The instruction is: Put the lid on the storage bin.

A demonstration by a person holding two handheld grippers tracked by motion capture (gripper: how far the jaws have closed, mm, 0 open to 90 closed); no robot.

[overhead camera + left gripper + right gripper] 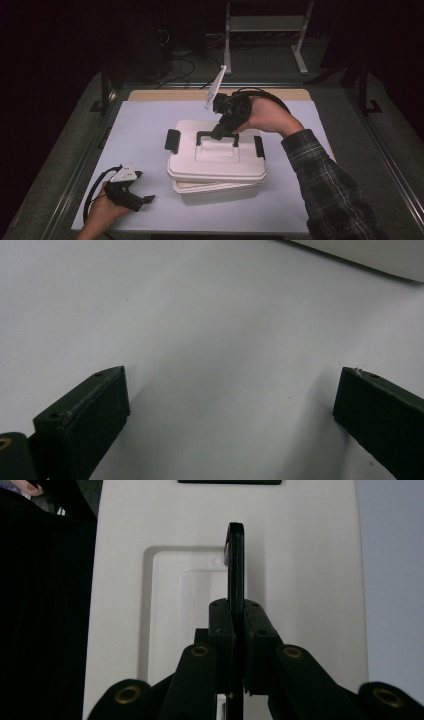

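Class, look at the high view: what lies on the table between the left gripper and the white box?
Nothing: between the left gripper and the white box the pale table cover is bare. The left gripper view shows the same bare surface between its open jaws.

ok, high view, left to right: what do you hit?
left gripper resting open on the table → left latch of the white box → black lid handle gripped by right gripper → right latch → plaid sleeve.
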